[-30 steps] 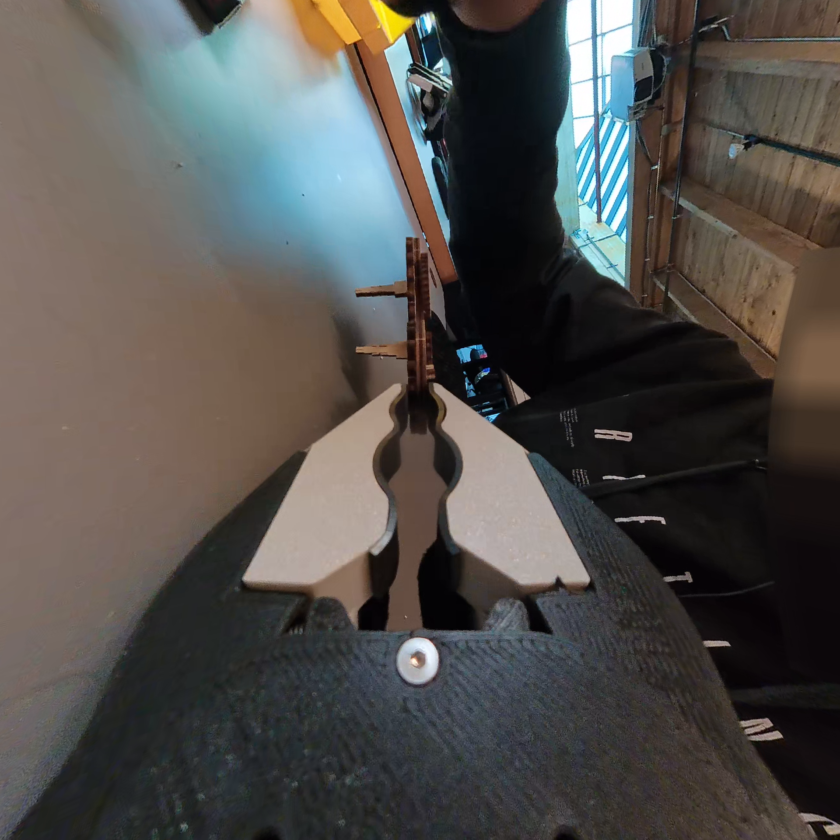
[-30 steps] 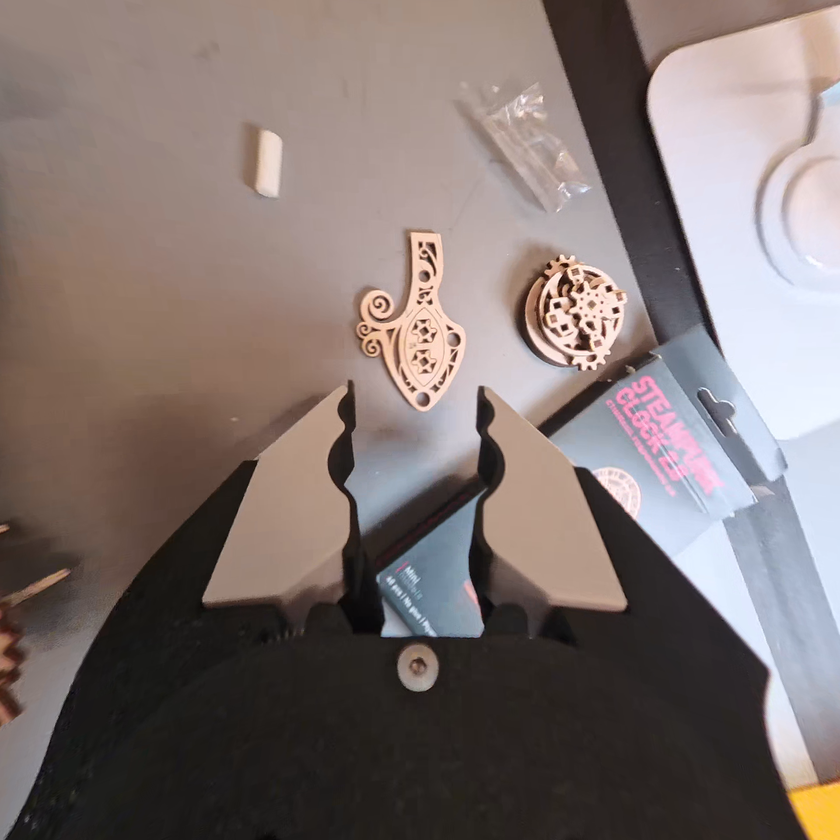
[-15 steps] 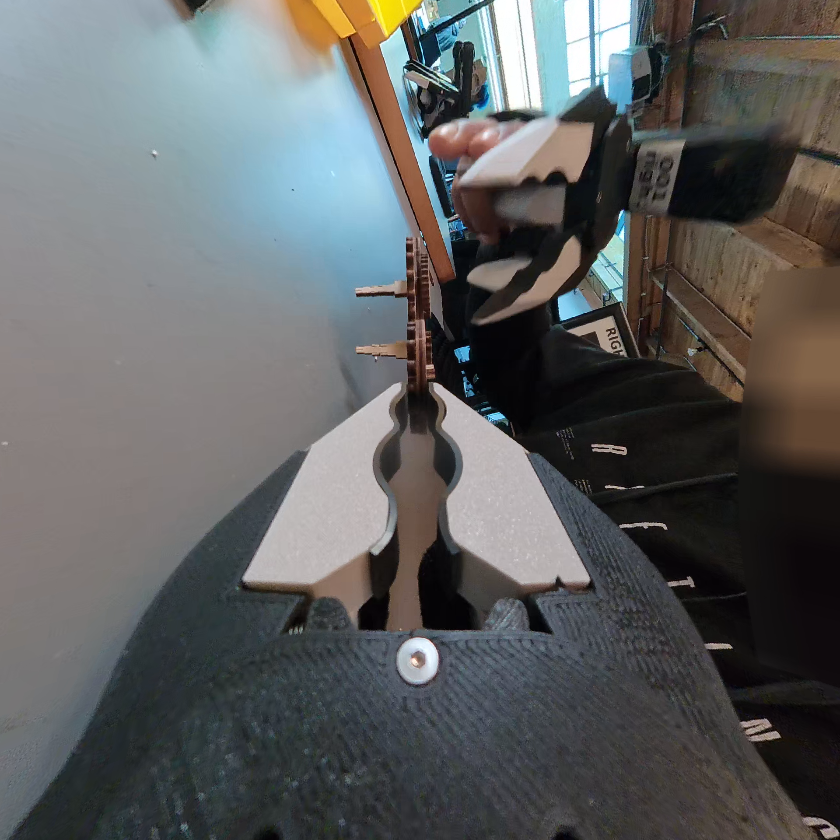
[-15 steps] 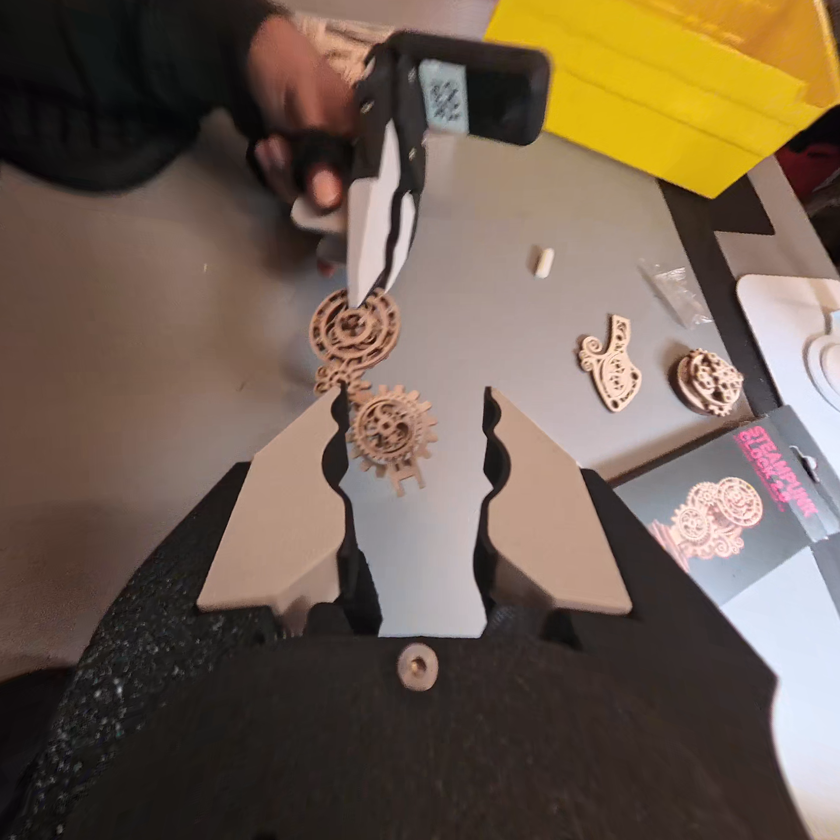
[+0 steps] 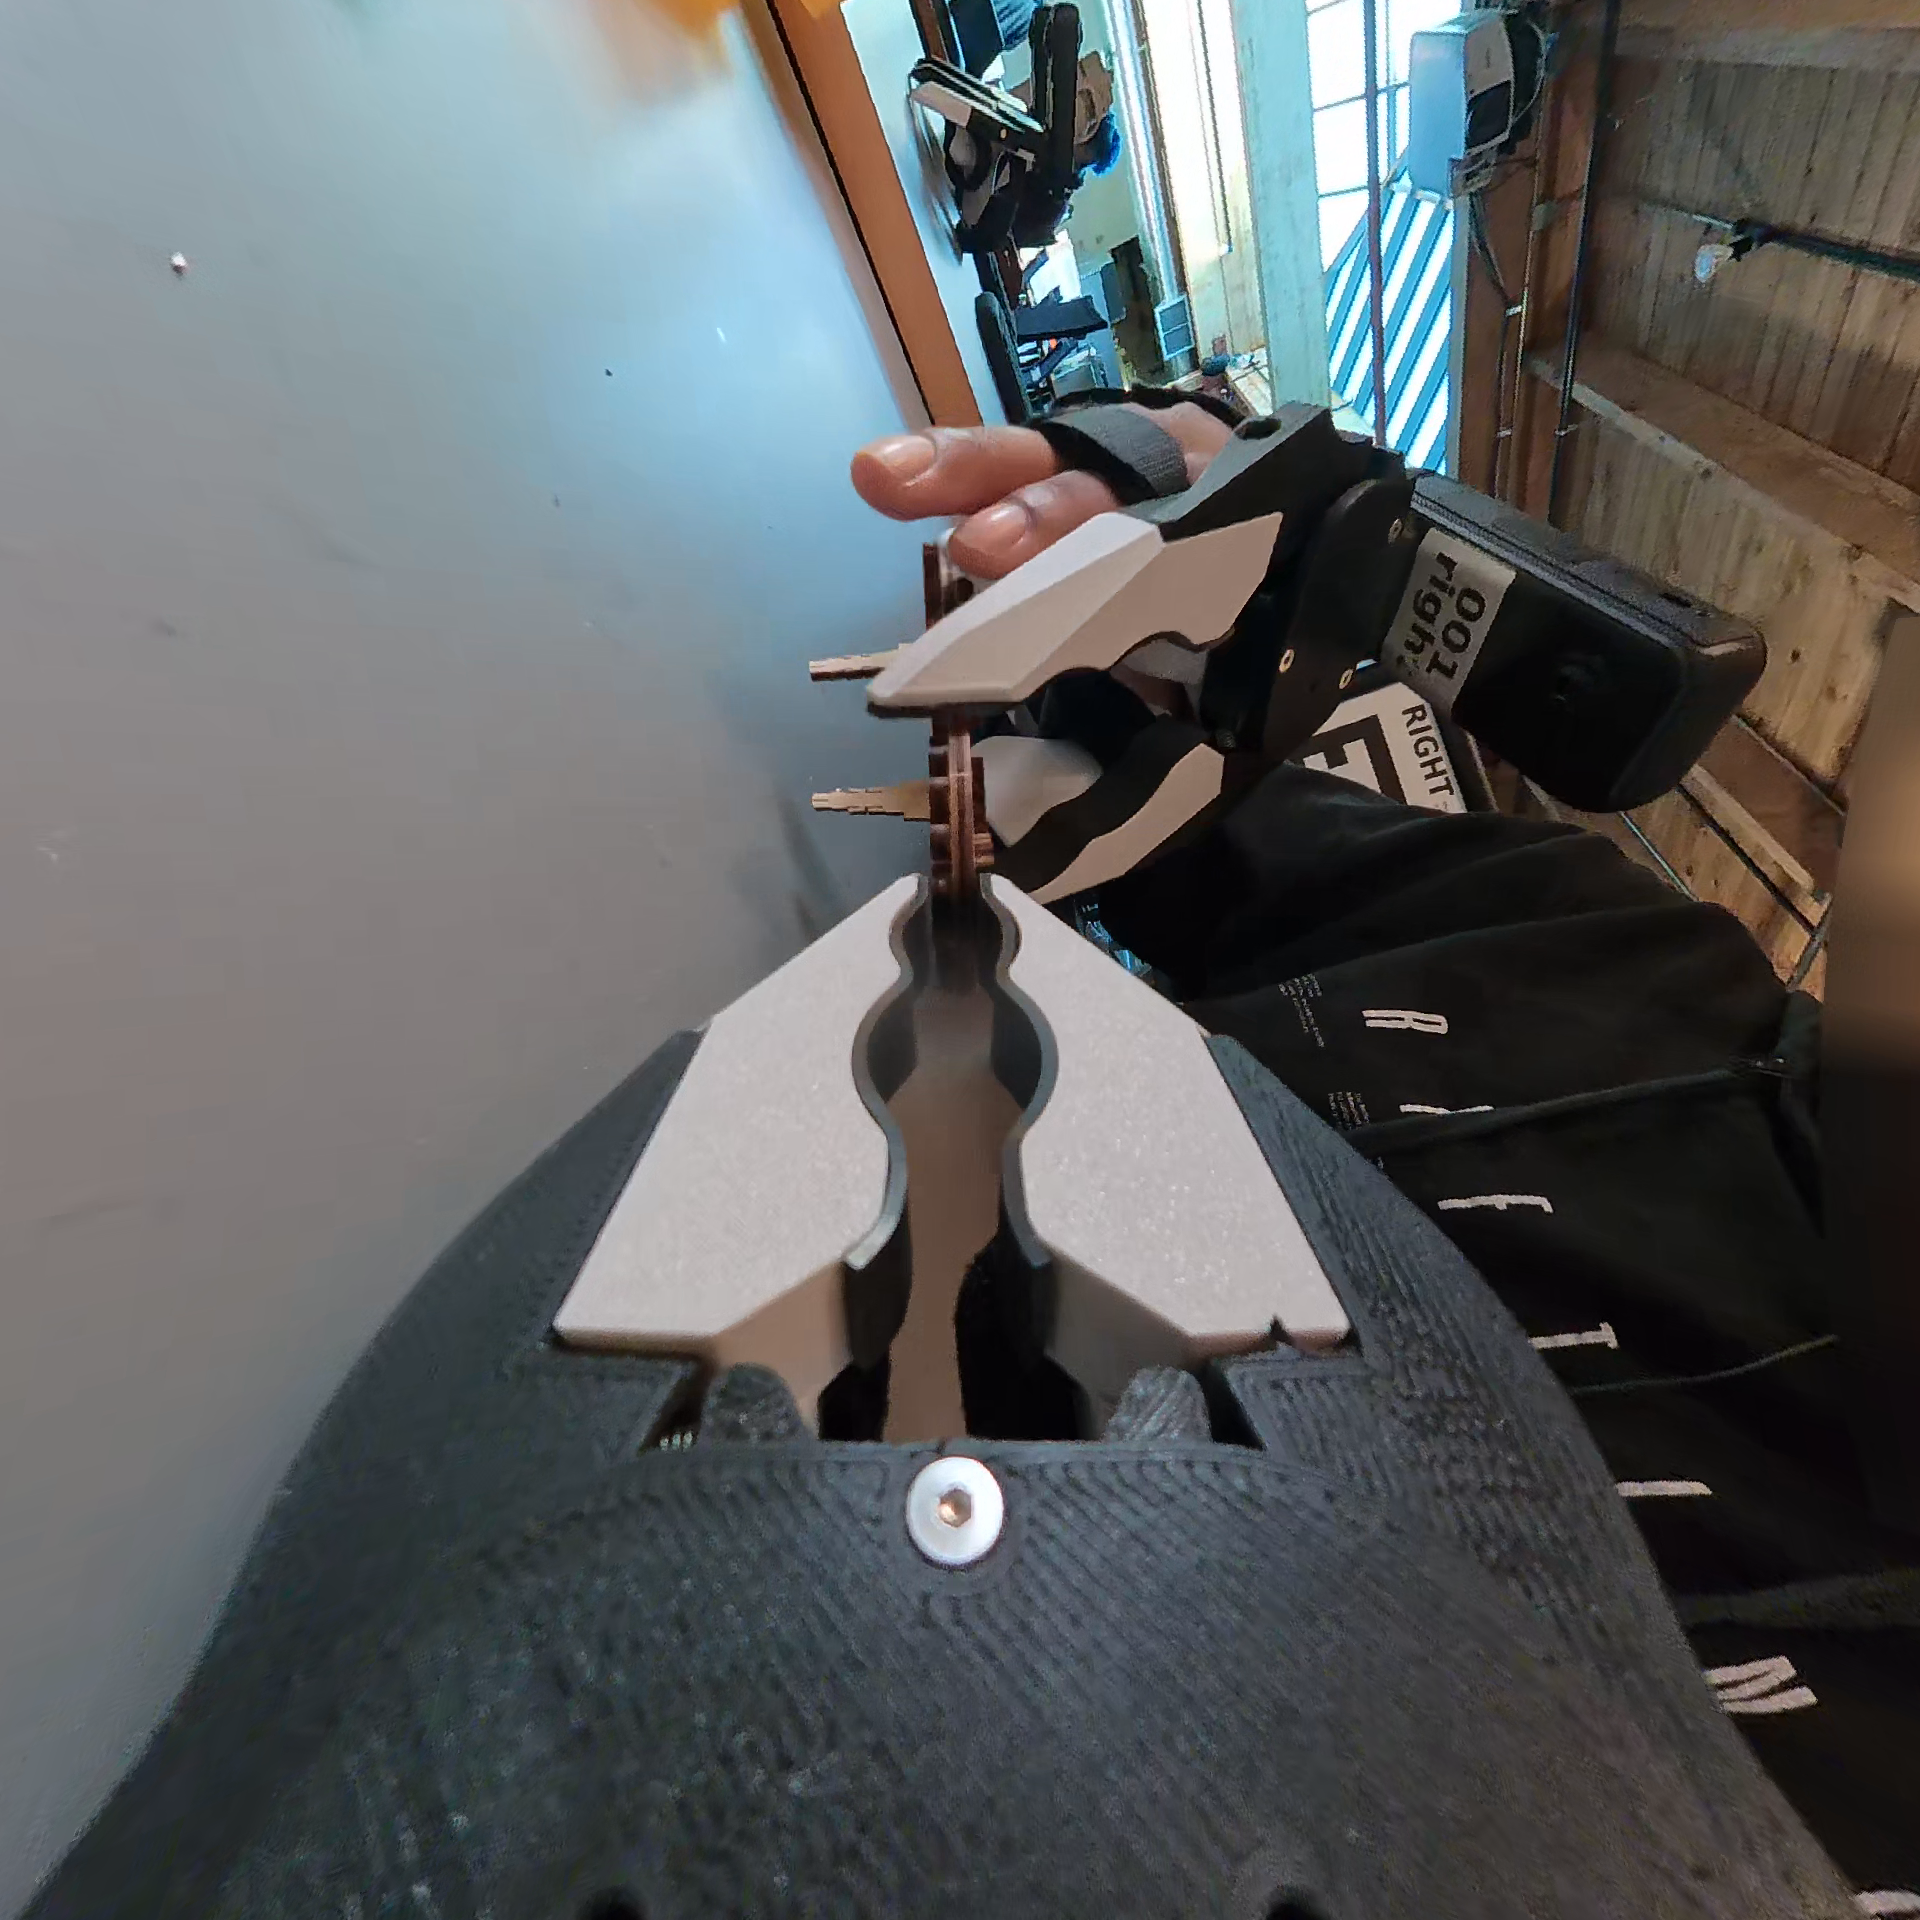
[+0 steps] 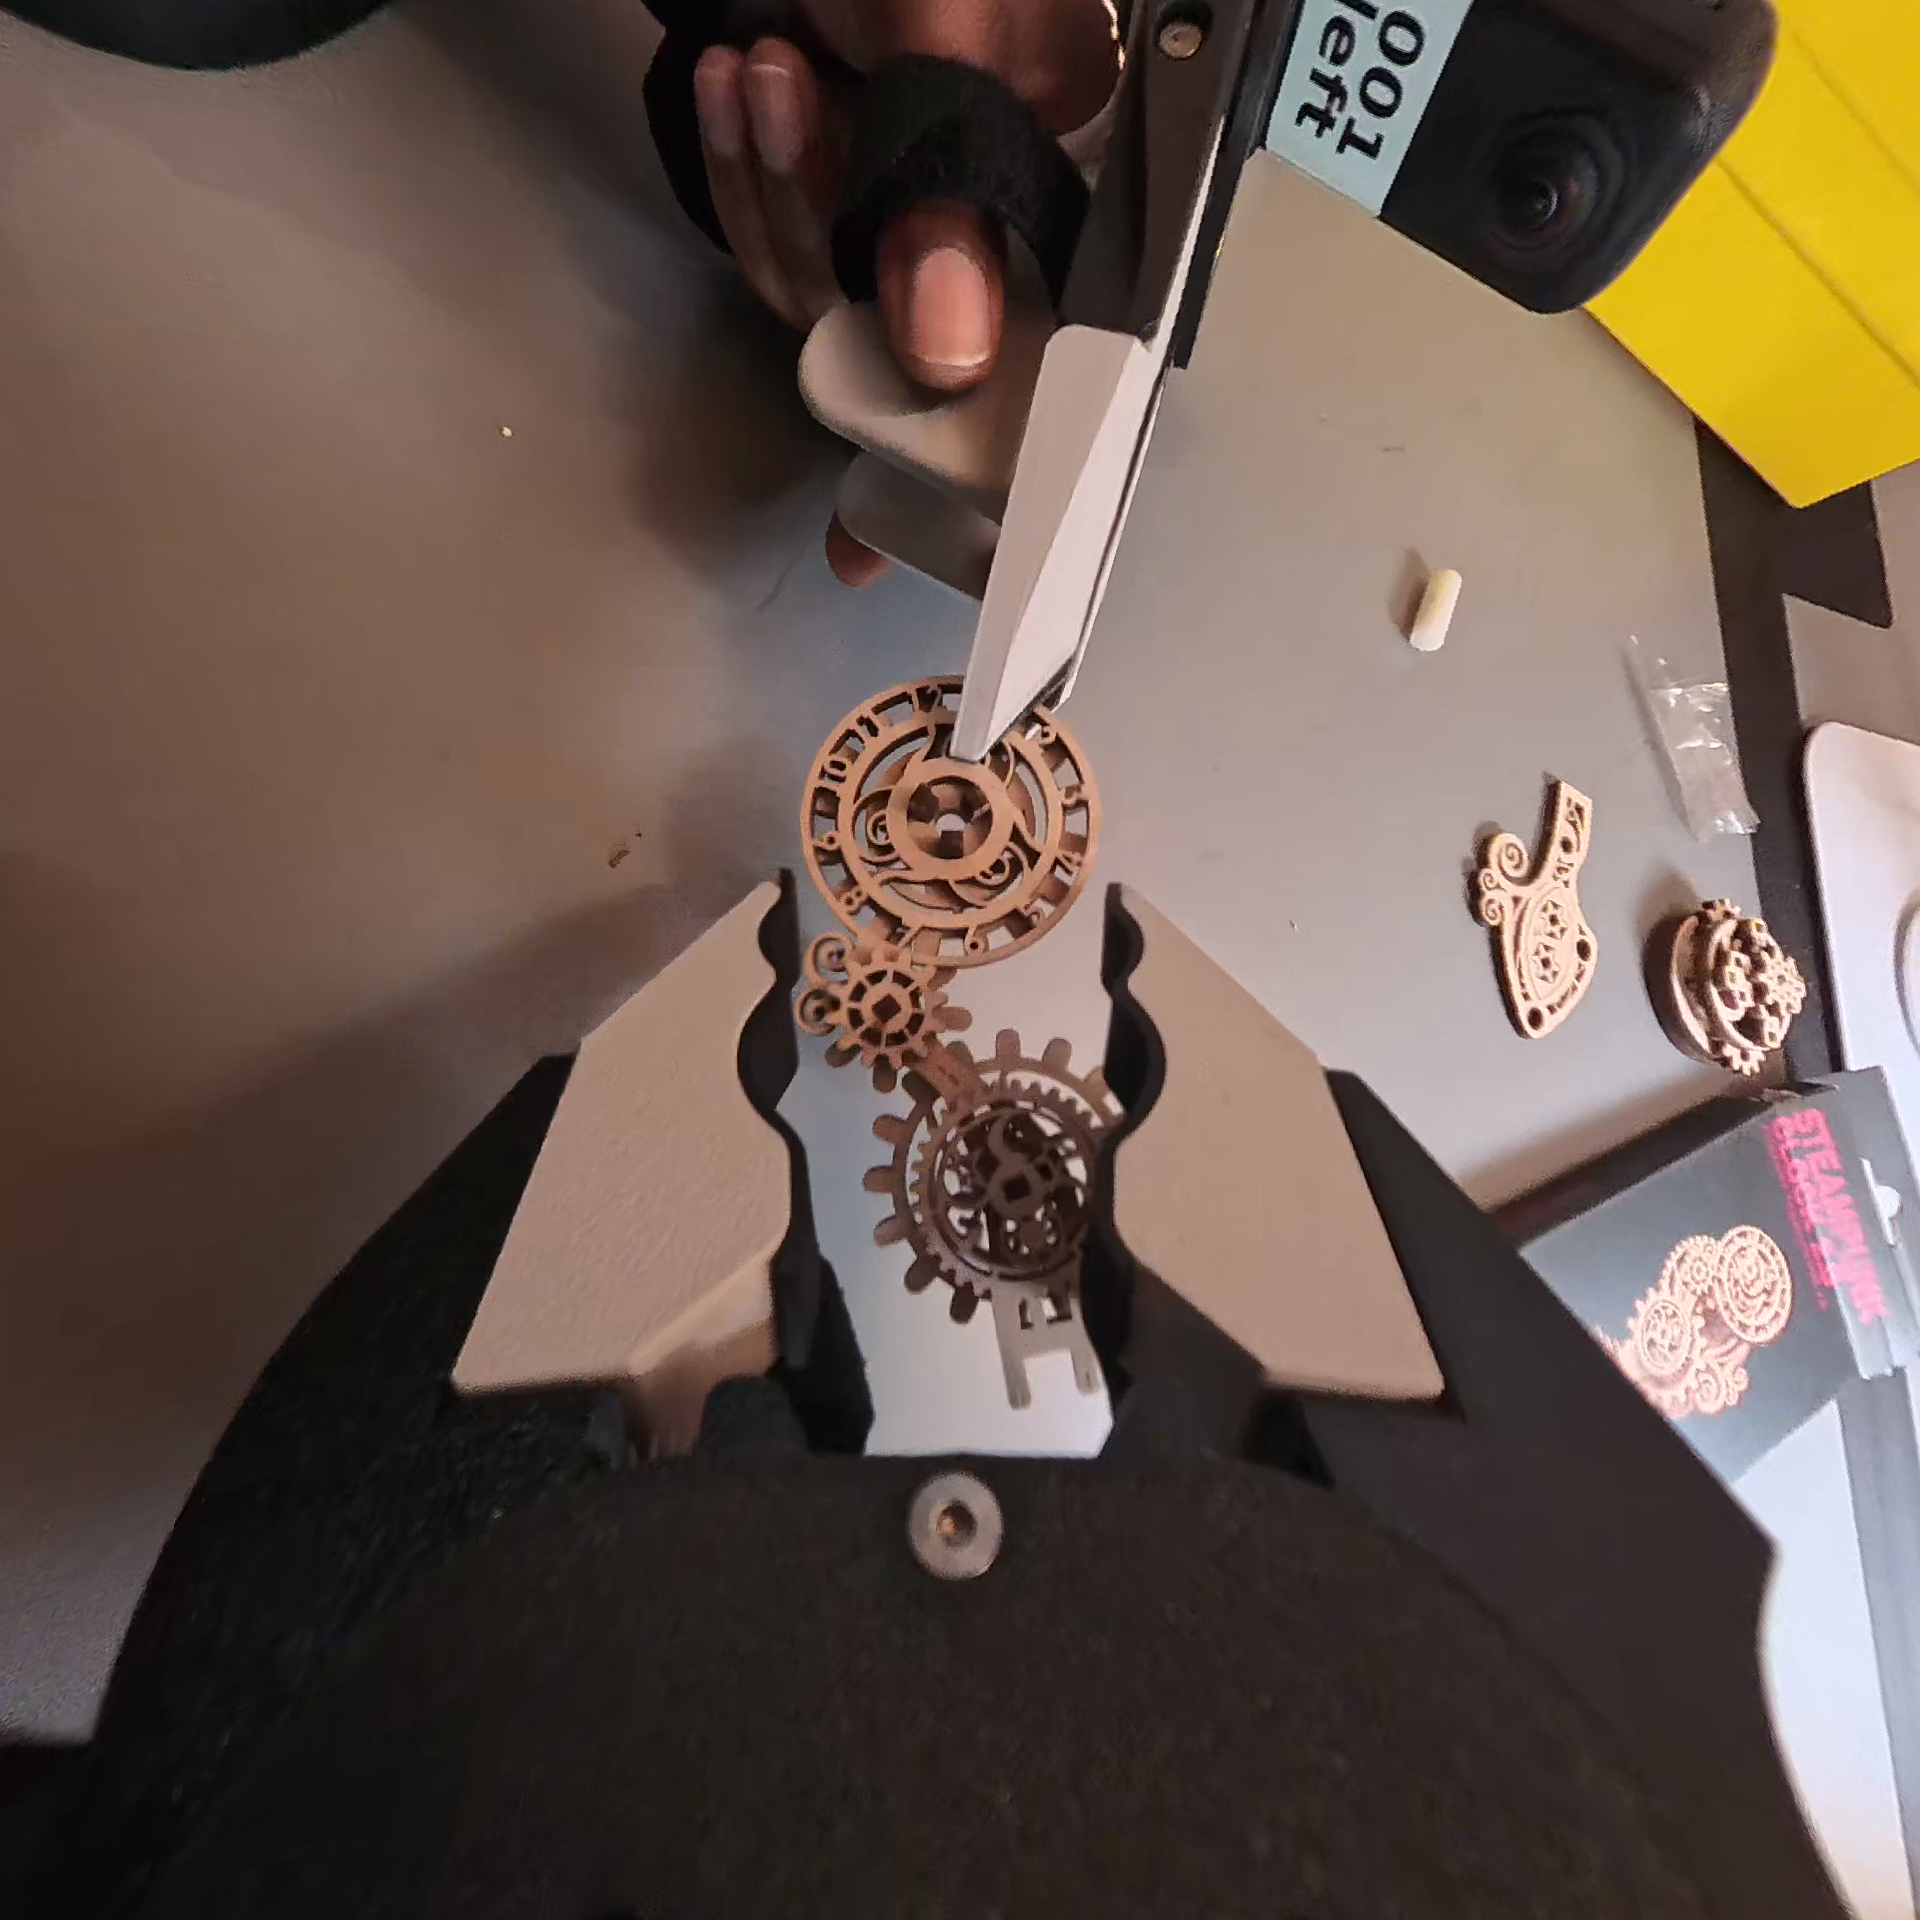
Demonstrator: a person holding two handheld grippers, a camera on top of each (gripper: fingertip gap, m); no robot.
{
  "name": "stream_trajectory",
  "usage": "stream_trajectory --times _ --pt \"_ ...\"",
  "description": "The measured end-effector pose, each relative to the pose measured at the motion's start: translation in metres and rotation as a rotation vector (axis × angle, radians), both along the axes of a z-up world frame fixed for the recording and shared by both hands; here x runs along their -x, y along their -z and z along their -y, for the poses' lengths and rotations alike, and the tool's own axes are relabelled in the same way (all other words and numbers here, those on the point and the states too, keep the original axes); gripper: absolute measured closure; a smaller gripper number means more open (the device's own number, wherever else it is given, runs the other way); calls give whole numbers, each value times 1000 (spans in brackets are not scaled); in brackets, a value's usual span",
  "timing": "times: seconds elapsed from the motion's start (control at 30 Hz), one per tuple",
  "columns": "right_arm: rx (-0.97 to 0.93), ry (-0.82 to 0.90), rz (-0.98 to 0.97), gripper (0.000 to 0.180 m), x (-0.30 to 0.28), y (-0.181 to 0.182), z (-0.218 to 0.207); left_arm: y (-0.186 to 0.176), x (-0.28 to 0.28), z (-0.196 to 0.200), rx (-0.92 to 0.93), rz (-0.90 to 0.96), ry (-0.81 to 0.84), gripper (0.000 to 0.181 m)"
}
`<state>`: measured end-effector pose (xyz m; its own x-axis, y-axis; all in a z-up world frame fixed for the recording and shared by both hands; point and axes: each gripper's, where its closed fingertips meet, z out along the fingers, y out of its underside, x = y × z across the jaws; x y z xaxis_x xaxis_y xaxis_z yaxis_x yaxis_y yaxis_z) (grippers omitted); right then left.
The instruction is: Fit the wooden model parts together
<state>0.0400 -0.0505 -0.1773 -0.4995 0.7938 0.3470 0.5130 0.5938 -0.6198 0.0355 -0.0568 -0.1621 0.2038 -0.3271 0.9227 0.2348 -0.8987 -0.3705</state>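
A wooden clock model (image 6: pixel 951 821), made of a dial, a small gear and a large gear (image 6: pixel 997 1174), hangs above the grey table (image 6: pixel 312 623). My left gripper (image 6: pixel 987 732) is shut on the dial's upper rim. In the left wrist view the model (image 5: pixel 951 800) is edge-on in my shut left gripper (image 5: pixel 956 883), with two pegs sticking out towards the table. My right gripper (image 6: pixel 948 899) is open, and the large gear sits between its fingers, close to the right one. The right gripper also shows in the left wrist view (image 5: pixel 935 758), straddling the model.
On the table to the right lie an ornate wooden piece (image 6: pixel 1538 925), a small stack of gears (image 6: pixel 1730 987), a dark package card (image 6: pixel 1704 1278), a white peg (image 6: pixel 1434 608) and a clear bag (image 6: pixel 1694 727). A yellow box (image 6: pixel 1766 312) stands behind them, and a white tray (image 6: pixel 1860 883) lies at the right edge. The grippers are tip to tip, or close to it.
My right gripper has swung from above the loose parts to the held model and closed in, so the large gear now lies between its open fingers. My left gripper has held the model still.
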Motion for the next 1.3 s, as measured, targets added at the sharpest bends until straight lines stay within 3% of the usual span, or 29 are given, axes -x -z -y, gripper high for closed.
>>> stream_trajectory --times 0.4,1.1,1.3 --pt "122 9 46 129 -1 5 3 2 -1 0 5 -5 10 174" --pt "151 59 72 130 -1 11 -6 5 12 -8 -4 -23 -44 174" --pt "168 81 85 129 -1 11 -11 5 21 -13 -18 -57 -85 166"
